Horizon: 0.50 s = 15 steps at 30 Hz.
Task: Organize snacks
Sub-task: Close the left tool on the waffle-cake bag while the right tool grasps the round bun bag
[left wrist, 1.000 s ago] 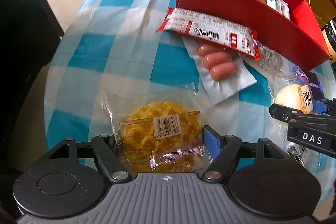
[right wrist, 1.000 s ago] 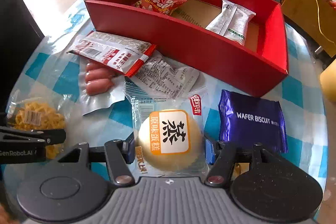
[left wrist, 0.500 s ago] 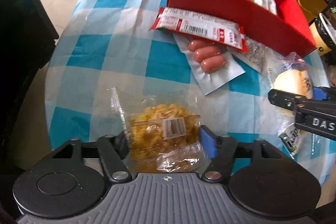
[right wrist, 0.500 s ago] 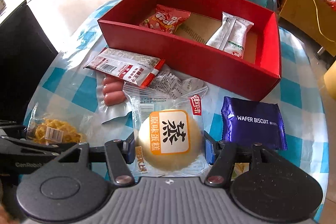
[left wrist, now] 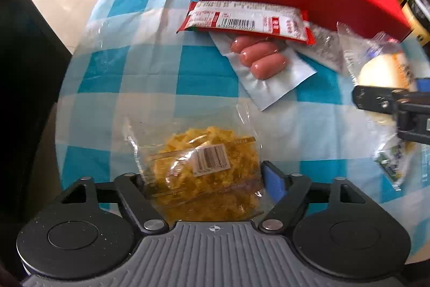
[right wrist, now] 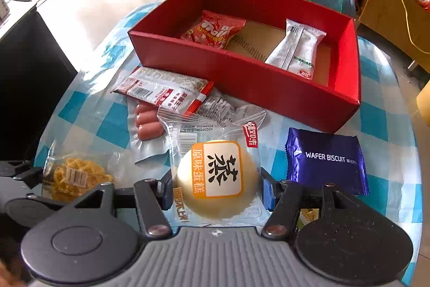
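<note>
Blue-white checked tablecloth (left wrist: pixel 150 50) – pale tiled floor (right wrist: pixel 88 4) beyond.

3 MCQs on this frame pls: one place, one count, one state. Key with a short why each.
1. Where is the purple wafer biscuit pack?
A. in the red box
B. on the cloth, outside the box
C. in the left tool

2. How many packs lie in the red box?
A. two
B. four
C. none

3. What sits between the right tool's pads?
A. sausage pack
B. nothing
C. round cake pack

Key: B, it lies in front of the box wall; A, only a red bag and a white bag show inside; C, the cake fills the gap.
</note>
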Each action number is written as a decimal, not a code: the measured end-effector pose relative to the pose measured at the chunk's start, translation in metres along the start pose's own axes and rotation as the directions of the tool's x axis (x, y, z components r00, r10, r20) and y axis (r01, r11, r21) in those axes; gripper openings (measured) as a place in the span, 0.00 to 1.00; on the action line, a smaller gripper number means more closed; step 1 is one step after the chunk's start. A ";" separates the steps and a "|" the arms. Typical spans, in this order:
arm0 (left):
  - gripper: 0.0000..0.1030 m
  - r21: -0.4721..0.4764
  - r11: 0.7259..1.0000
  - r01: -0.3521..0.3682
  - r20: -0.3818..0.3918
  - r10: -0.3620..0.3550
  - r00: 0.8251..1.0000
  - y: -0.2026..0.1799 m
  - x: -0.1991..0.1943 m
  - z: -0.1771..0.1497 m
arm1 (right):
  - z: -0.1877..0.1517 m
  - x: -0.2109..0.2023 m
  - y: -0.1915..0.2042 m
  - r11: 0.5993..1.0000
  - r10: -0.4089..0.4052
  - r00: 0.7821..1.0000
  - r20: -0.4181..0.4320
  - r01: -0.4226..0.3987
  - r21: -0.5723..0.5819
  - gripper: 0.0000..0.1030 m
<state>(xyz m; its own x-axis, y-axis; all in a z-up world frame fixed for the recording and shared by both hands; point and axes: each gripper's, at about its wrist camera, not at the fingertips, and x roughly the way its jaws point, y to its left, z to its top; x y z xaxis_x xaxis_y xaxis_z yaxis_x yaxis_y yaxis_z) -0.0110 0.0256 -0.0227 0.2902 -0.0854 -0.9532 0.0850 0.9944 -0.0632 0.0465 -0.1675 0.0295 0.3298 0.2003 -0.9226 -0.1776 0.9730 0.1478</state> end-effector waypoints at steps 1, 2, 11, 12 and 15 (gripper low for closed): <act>0.75 -0.005 1.000 0.012 0.000 -0.012 1.000 0.002 -0.003 0.001 | 0.000 -0.002 0.000 1.000 0.000 1.000 0.007 0.000 0.003 0.53; 0.73 -0.008 1.000 0.013 0.003 -0.013 1.000 0.004 -0.005 0.002 | 0.000 -0.003 -0.001 1.000 0.001 1.000 0.013 -0.001 0.005 0.53; 0.56 -0.008 0.996 0.093 0.011 -0.093 0.996 0.009 -0.022 0.004 | 0.001 -0.005 -0.001 1.000 0.007 1.000 0.024 -0.007 0.009 0.53; 0.56 -0.005 0.995 0.097 0.010 -0.097 0.995 0.006 -0.022 0.003 | 0.001 -0.005 -0.001 1.000 0.007 1.000 0.024 -0.008 0.008 0.53; 0.57 0.015 0.994 0.112 0.007 -0.112 0.994 0.000 -0.019 0.004 | 0.001 -0.006 0.000 1.000 0.010 1.000 0.026 -0.010 0.006 0.53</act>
<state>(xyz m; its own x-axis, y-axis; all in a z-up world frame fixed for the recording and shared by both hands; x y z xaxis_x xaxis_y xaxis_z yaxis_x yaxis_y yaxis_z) -0.0128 0.0273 -0.0037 0.2859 -0.1970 -0.9378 0.1309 0.9775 -0.1654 0.0458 -0.1688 0.0353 0.3517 0.2129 -0.9116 -0.1749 0.9716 0.1595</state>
